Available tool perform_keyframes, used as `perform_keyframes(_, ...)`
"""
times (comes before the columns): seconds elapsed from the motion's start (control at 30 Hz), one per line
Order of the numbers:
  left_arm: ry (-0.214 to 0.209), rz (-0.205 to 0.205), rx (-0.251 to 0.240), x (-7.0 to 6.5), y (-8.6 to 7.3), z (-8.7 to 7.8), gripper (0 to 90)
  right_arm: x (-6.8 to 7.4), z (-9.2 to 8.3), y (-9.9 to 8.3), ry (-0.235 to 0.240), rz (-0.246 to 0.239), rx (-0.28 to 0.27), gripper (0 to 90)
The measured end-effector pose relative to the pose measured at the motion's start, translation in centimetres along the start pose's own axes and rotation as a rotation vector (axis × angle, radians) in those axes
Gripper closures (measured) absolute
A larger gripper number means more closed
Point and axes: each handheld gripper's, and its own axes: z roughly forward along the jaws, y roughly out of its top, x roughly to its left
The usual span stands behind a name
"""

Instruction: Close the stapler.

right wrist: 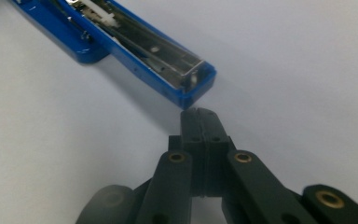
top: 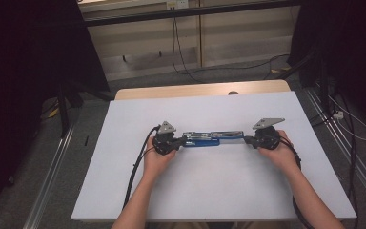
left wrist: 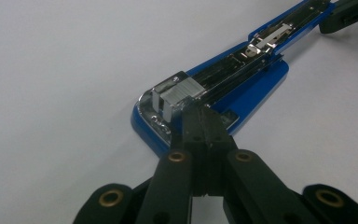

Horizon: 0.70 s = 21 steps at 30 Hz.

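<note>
Stapler lies opened flat; left fingers clenched on its staple end, right fingers clenched beside.

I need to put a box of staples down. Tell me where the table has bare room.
The white tabletop is bare between the forearms, near its front edge, and across the far strip behind the opened blue stapler. The left and right margins are free too. The middle line is crowded: the left gripper and right gripper sit at the stapler's ends.
</note>
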Motion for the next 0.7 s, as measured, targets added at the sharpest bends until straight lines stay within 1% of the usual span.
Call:
perform_keyframes(0.03, -0.003, 0.000, -0.003, 0.0, 0.0, 0.1, 90.0, 0.1, 0.0, 0.0, 0.000, -0.001, 0.005, 90.0)
perform_keyframes(0.1, -0.005, 0.006, 0.000, -0.1, 0.0, 0.1, 90.0, 0.2, 0.1, 0.1, -0.008, -0.011, -0.006, 90.0)
perform_keyframes(0.33, 0.001, 0.017, 0.002, -0.1, 0.0, 0.0, 90.0, 0.4, 0.0, 0.4, 0.002, -0.018, -0.015, 90.0)
perform_keyframes(0.57, -0.001, 0.016, 0.003, -0.2, 0.0, 0.0, 90.0, 0.5, -0.2, 0.8, -0.001, -0.010, -0.055, 90.0)
perform_keyframes(0.63, -0.002, 0.016, 0.003, -0.1, 0.0, 0.0, 90.0, 0.7, -0.2, 0.9, 0.012, -0.009, -0.065, 90.0)
perform_keyframes(0.7, -0.002, 0.017, 0.003, -0.2, 0.0, 0.0, 90.0, 0.8, -0.2, 1.1, 0.011, -0.015, -0.075, 90.0)
